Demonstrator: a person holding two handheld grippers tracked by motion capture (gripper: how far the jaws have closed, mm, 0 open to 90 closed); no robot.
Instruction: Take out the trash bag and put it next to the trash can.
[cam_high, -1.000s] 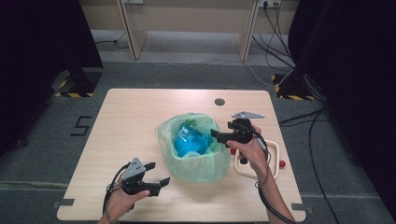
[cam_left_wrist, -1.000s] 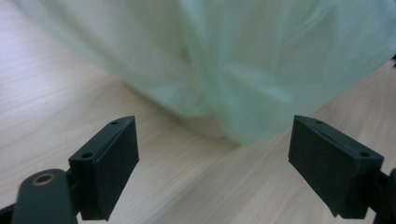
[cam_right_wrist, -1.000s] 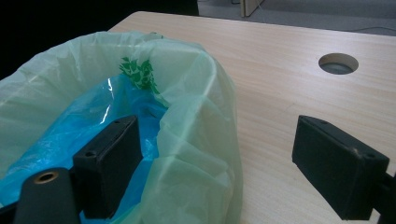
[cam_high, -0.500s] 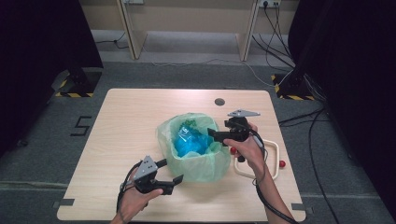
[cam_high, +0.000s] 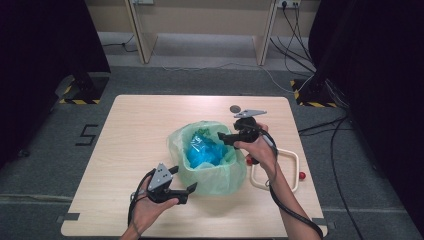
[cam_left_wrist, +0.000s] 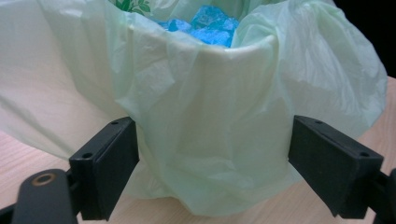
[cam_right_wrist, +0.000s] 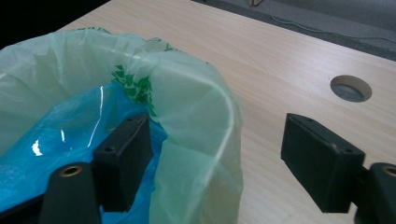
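Two claws work at a small bin lined with a pale green bag (cam_high: 212, 170) that stands near the middle of the wooden bench (cam_high: 130, 130), with crumpled blue plastic (cam_high: 205, 154) lying inside it. At the bin's near side, the left claw (cam_high: 186, 191) is held low with its jaws spread wide; in the left gripper view the bag-covered wall sits between them, and the pads do not press on it. Over the far right rim, the right claw (cam_high: 223, 138) straddles the edge, one jaw inside above the blue plastic and one outside; its jaws have just been closing but are apart, clear of the rim.
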